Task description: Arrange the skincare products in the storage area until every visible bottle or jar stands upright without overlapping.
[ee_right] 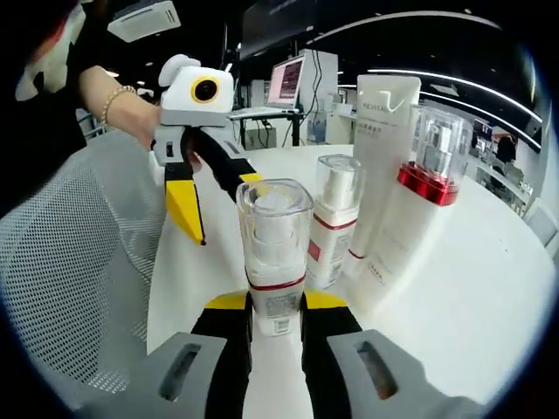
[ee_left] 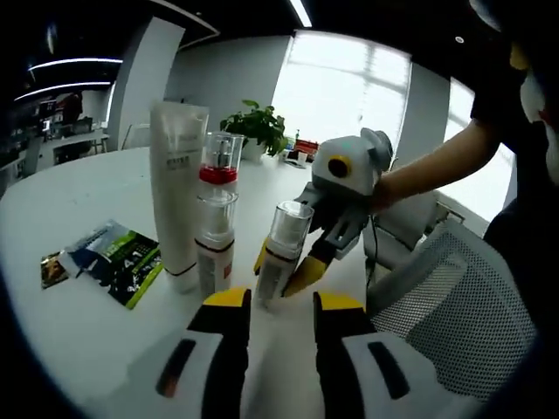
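Office space with a big bright window behind, and everything sat on a round white table point(ee_left: 79, 218). So the small bottle point(ee_right: 275, 253) with the clear square cap stood upright right between the right gripper point(ee_right: 275, 307)'s yellow-tipped jaws, which were pinched on its lower body, one pad pressing each side. From the left gripper view the same bottle point(ee_left: 281, 253) was just ahead of the left gripper point(ee_left: 281, 301), whose jaws were spread with nothing between them, and the right gripper point(ee_left: 293, 271) reached in from the right to grab it low down.

Just beside it stood a second bottle point(ee_right: 332, 223) with a clear cap and a red band, also upright. Past that came the tall white tube point(ee_right: 380, 175) standing on its cap, and a red-collared pump bottle point(ee_right: 410, 227) leaning in front of it in the right gripper view, though I couldn't tell if they touched. In the left gripper view the tube point(ee_left: 177, 188) and the stacked-looking clear caps with a red collar point(ee_left: 217, 175) were close together to the left of the held bottle.

Further left, a couple of flat sachets point(ee_left: 113, 257) lay on the table. A mesh chair point(ee_left: 454, 305) sat at the table edge, and a potted plant point(ee_left: 258, 127) was over by the window. The left gripper point(ee_right: 196, 188) hung open above the chair side in the right gripper view.
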Demonstrator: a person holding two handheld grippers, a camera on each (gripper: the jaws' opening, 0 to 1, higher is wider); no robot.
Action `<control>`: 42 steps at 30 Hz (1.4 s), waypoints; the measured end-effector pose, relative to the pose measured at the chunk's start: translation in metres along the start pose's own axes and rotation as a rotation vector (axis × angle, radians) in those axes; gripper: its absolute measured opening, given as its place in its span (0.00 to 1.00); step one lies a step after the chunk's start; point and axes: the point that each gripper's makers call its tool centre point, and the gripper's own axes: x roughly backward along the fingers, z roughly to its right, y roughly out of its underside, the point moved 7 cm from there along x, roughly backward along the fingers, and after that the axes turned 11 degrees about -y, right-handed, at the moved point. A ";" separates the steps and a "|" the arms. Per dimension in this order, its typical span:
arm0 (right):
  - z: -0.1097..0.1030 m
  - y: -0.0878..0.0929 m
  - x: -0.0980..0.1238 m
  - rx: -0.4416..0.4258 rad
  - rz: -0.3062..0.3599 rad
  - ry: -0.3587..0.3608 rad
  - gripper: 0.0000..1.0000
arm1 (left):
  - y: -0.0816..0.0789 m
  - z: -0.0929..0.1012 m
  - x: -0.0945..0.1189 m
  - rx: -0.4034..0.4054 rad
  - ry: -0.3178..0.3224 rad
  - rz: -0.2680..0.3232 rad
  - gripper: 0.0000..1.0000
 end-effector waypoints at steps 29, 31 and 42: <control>0.038 -0.008 -0.002 0.031 -0.021 -0.007 0.20 | 0.017 -0.011 0.013 0.057 -0.037 -0.036 0.19; 0.042 -0.006 0.000 0.023 -0.017 0.002 0.20 | 0.017 -0.011 0.013 0.056 -0.036 -0.035 0.18; 0.043 -0.008 -0.005 0.030 -0.016 -0.012 0.20 | 0.021 -0.009 0.015 0.068 -0.040 -0.038 0.18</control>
